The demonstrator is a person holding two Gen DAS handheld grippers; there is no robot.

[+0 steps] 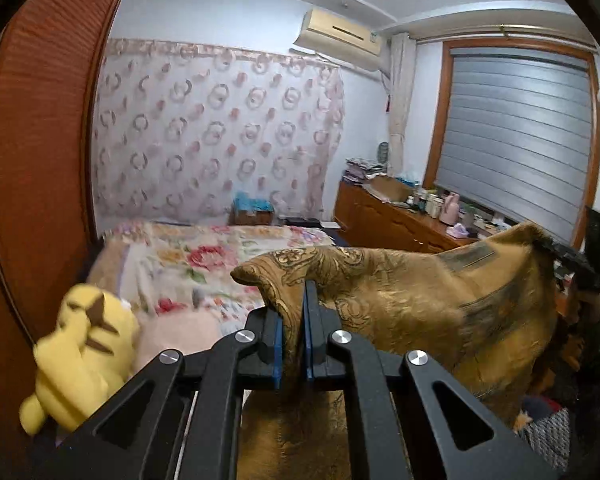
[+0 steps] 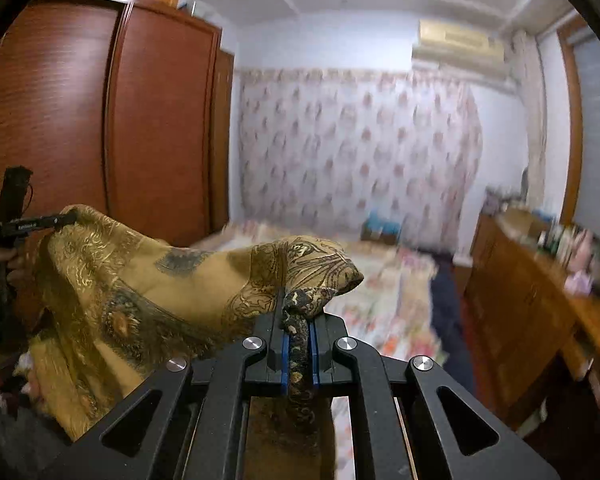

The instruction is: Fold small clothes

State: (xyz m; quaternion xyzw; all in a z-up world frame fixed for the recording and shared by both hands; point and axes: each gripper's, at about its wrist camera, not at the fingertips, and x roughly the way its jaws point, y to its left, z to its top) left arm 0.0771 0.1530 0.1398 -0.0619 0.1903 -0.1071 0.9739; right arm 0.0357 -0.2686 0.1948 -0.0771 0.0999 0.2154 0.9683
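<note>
In the left wrist view we start at the lower left of the frame, where a yellow plush toy (image 1: 80, 356) sits at the near end of the bed (image 1: 172, 256), out of the way of the work. At lower centre our left gripper (image 1: 293, 332) has its fingers (image 1: 278, 340) drawn narrow on a bunched corner of the mustard patterned cloth (image 1: 412, 300), which is the task's garment. From there the fabric runs across the middle right of the frame to our right gripper (image 1: 572, 258), which pinches the opposite corner. We judge that the two corners are held apart and clear of the bed so that the piece hangs open and can be laid out flat for its first fold.

In the right wrist view the order is mirrored. At the middle left, the left gripper (image 2: 66, 219) grips one corner, with the person's hand (image 2: 8, 260) just below it. The cloth (image 2: 148, 280) sags between the two holds across the lower left and centre. At lower centre the right gripper (image 2: 298, 344) has its fingers (image 2: 286, 356) closed tight on a dark-edged strip of the hem, which stands up above them.

A small white label is printed on the side of the left gripper in this view, but it is too small for us to read. A dark printed patch shows on the cloth in both views, and no writing in it is legible.
</note>
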